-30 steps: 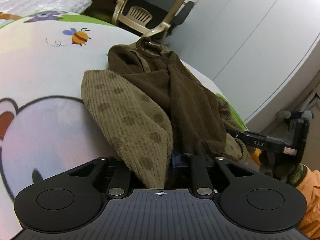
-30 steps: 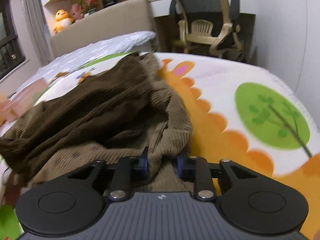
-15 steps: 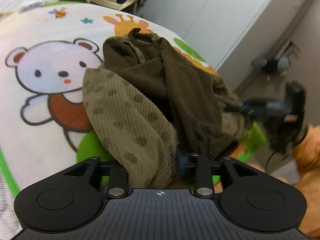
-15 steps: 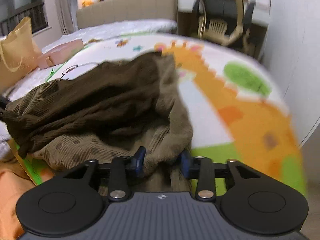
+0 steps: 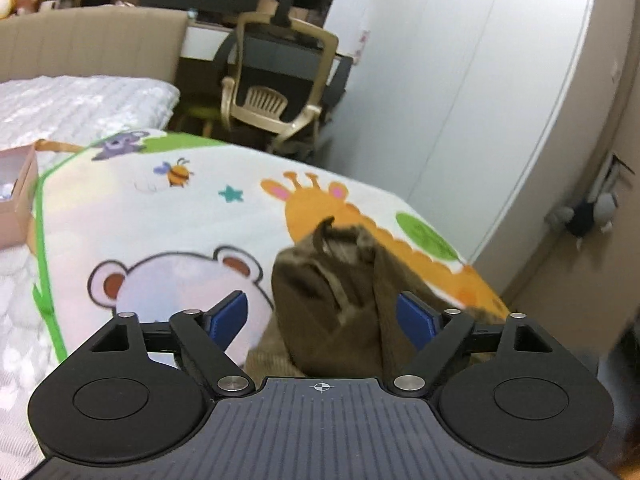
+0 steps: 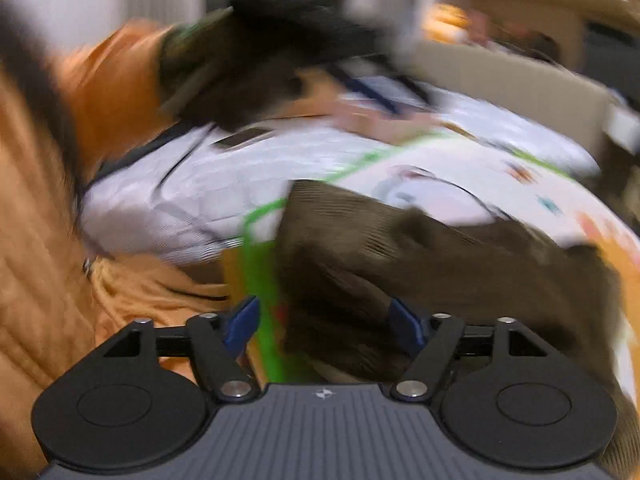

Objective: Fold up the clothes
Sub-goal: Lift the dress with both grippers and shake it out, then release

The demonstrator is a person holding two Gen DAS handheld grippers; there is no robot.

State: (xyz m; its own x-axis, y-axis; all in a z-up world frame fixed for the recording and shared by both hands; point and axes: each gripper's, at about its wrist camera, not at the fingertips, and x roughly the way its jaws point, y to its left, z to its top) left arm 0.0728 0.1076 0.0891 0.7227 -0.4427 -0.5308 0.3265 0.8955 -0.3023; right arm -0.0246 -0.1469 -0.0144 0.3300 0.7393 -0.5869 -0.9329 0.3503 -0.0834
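Left gripper and right gripper: jaws just opened wide, pads off the cloth; brown corduroy garment bunched between them on the near right of the cartoon-animal blanket.

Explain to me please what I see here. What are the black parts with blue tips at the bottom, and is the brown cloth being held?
No robot is here: a person holds one two-finger tool in each hand, and each carries a camera looking along its fingers. One picture comes from the left tool, the other, blurred, from the right tool. The blue tips are the finger pads. A brown corduroy garment lies bunched on a cartoon-animal blanket on a bed. Both tools' jaws have just been opening and now stand wide; the cloth is between them, but the pads do not press it, so nothing is held. The orange fabric looks like the person's clothing.
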